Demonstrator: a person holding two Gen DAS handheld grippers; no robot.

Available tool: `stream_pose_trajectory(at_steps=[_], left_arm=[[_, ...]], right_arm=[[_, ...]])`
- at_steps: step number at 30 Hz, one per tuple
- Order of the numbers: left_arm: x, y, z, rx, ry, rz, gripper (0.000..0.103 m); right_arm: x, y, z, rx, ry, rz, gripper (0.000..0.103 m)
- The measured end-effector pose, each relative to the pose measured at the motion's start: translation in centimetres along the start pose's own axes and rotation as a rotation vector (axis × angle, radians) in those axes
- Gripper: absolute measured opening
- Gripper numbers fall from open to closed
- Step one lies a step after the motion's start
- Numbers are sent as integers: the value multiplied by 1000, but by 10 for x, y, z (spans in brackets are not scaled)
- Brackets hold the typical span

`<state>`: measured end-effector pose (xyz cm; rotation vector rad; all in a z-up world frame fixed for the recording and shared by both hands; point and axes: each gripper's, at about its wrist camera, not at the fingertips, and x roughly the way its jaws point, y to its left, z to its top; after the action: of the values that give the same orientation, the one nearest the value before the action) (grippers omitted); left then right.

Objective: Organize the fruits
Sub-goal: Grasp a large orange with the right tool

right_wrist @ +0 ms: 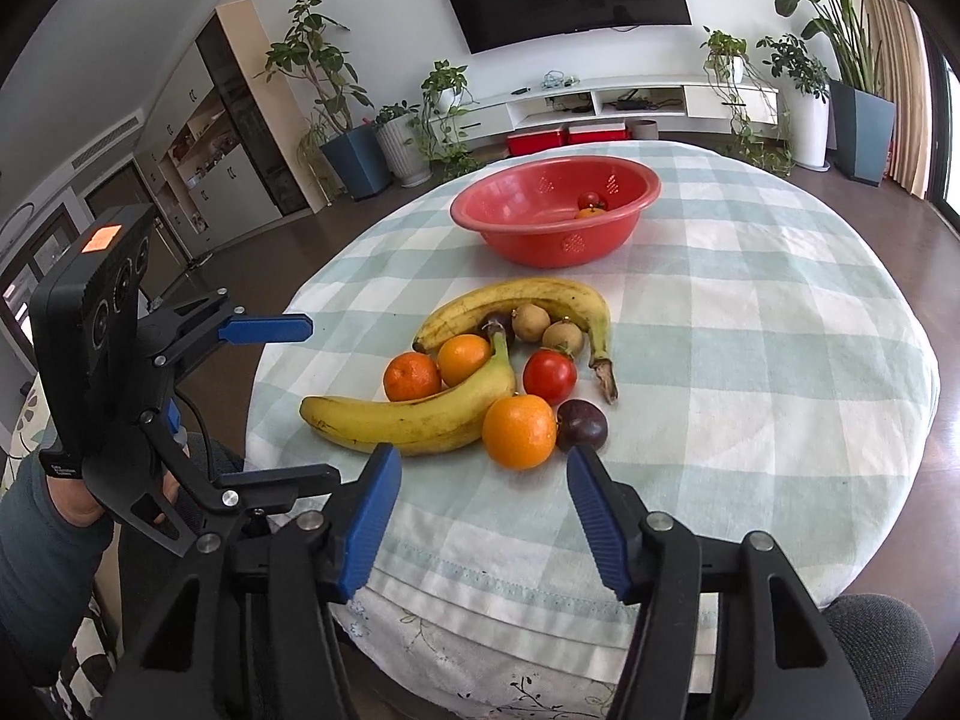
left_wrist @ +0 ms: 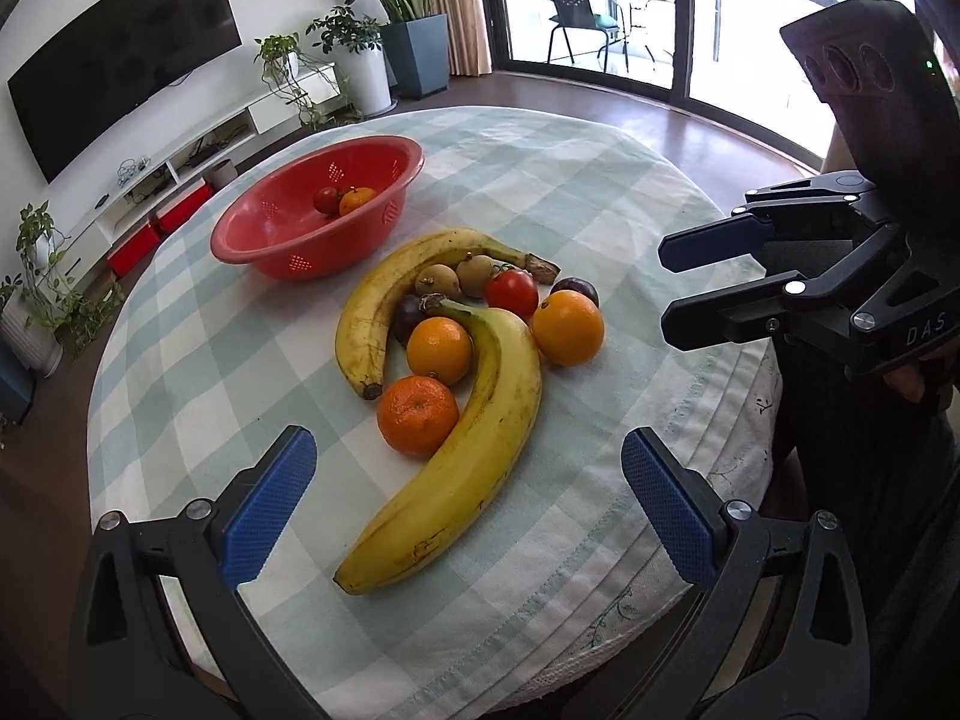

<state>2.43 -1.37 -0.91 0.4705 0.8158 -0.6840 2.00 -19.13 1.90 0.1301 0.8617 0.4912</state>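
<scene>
Where the right wrist view shows a cabinet [right_wrist: 234, 138], the left shows a balcony chair [left_wrist: 585, 21].

in the bowl [right_wrist: 543, 252] the orange [right_wrist: 590, 213] shows only its top over the near rim, below a tomato [right_wrist: 591, 200]. one plum [left_wrist: 407, 313] is mostly hidden behind the bananas [left_wrist: 474, 438]. the tv [left_wrist: 114, 54] is cut by the left wrist view's edge.
</scene>
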Motion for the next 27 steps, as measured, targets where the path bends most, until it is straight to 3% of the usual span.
stream_pose_trajectory(at_steps=[5, 14, 20, 24, 27], left_arm=[[3, 3, 1, -4, -3, -4, 103], [6, 9, -6, -29, -12, -8, 103], [0, 11, -7, -40, -39, -17, 103], [-2, 13, -7, -55, -52, -22, 103], [-4, 13, -8, -66, -61, -30, 103]], right_arm=[[16, -1, 5, -8, 32, 0, 54], [37, -4, 9, 28, 122, -16, 53], [46, -19, 4, 171, 197, 16, 52], [49, -32, 6, 292, 198, 77, 52], [51, -34, 9, 323, 191, 66, 52]])
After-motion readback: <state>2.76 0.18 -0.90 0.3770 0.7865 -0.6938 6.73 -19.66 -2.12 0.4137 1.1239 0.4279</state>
